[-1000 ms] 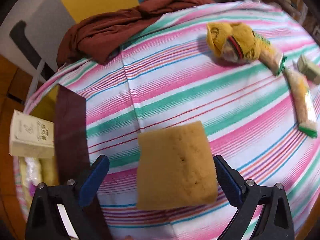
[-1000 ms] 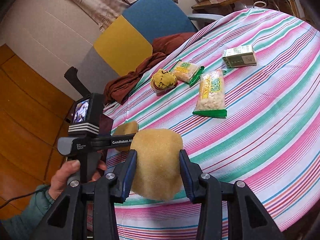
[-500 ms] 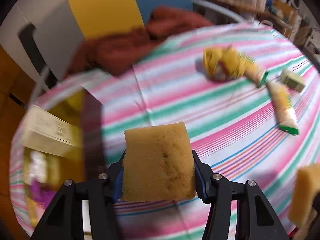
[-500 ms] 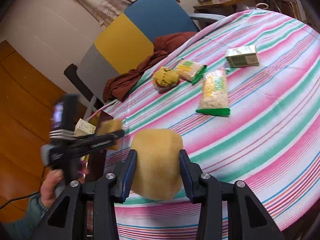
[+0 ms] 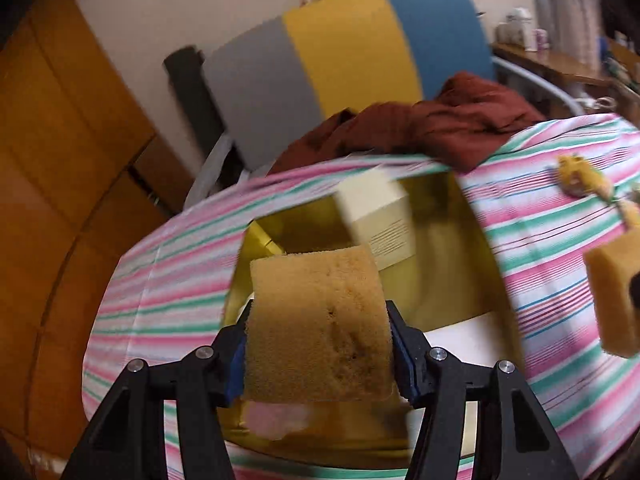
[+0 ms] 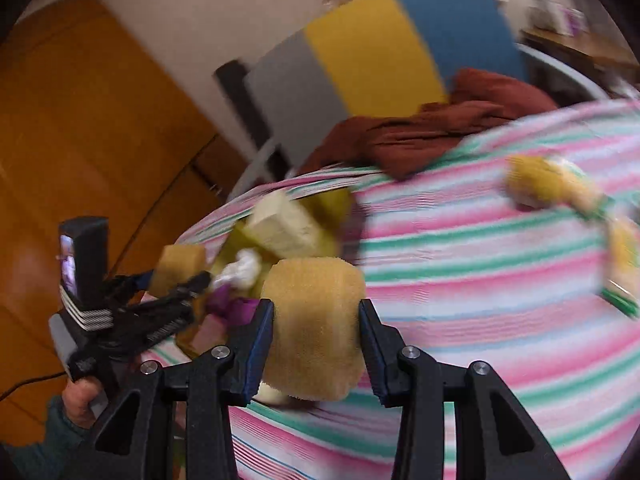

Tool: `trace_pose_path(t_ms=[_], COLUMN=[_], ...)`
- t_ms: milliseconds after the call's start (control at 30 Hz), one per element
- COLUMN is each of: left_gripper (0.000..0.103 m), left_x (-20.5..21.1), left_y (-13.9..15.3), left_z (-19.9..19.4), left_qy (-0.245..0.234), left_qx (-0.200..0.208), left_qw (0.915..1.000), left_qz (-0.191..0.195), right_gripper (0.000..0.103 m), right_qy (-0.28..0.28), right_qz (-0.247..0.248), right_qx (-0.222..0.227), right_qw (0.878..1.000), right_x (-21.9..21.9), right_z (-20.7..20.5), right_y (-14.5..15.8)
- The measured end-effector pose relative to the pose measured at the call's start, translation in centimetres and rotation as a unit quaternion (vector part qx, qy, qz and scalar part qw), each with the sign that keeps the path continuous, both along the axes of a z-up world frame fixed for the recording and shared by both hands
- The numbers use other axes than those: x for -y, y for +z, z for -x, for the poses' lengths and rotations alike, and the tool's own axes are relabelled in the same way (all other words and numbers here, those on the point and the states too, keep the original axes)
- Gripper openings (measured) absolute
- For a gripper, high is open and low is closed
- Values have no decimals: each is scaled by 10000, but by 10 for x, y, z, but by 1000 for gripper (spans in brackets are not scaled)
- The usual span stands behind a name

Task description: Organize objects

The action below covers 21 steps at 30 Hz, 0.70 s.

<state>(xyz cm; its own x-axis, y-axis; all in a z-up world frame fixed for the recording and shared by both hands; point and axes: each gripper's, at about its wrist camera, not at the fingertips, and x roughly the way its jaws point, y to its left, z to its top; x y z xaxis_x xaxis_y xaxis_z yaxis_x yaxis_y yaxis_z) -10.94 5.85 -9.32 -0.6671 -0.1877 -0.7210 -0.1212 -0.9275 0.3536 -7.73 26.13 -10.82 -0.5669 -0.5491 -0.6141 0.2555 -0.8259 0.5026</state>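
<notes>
My left gripper (image 5: 319,322) holds a tan sponge (image 5: 316,296) above an open box with a yellow inside (image 5: 476,224). Its blue pads press on the sponge's sides, though the jaws are opening slightly. A cream carton (image 5: 378,220) leans inside the box. My right gripper (image 6: 315,314) is shut on a second tan sponge (image 6: 316,292) over the striped tablecloth (image 6: 480,280), just right of the box (image 6: 328,236). In the right wrist view the left gripper (image 6: 176,280) and its sponge (image 6: 180,266) show at the left, held by a hand (image 6: 80,396). The right sponge (image 5: 616,296) shows at the right edge.
A maroon cloth (image 5: 440,128) lies heaped at the table's far edge against a grey, yellow and blue chair (image 5: 348,48). Yellow snack packets (image 6: 548,184) lie on the tablecloth to the right. Purple and white items (image 6: 236,280) lie in the box. Wooden flooring lies to the left.
The left gripper closed on its sponge, lifted it and carried it left over the box. The right gripper, still shut on its sponge, moved left towards the box as well.
</notes>
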Motion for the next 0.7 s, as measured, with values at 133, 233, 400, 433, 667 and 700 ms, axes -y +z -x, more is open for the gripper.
trace_pose_path(t_ms=[133, 233, 400, 433, 667, 700], left_gripper=[86, 100, 103, 103, 103, 103], left_x=[21, 30, 40, 43, 48, 49], left_y=[-17, -21, -24, -26, -14, -10], left_z=[10, 14, 14, 16, 7, 4], left_qy=[177, 279, 299, 336, 469, 473], left_qx=[90, -43, -16, 24, -84, -64], left_qw=[9993, 9988, 9994, 9994, 9987, 9982], left_qz=[320, 407, 199, 124, -205, -362], right_gripper=[47, 52, 59, 59, 60, 60], right_qy=[410, 562, 358, 298, -346, -527], right_qz=[-697, -1082, -872, -792, -902, -907], right_qx=[18, 0, -83, -92, -117, -37], right_qw=[9967, 9925, 9955, 9964, 9953, 9945], right_x=[68, 96, 82, 77, 12, -3], right_z=[28, 36, 33, 33, -8, -17], right_y=[-6, -14, -17, -15, -19, -23])
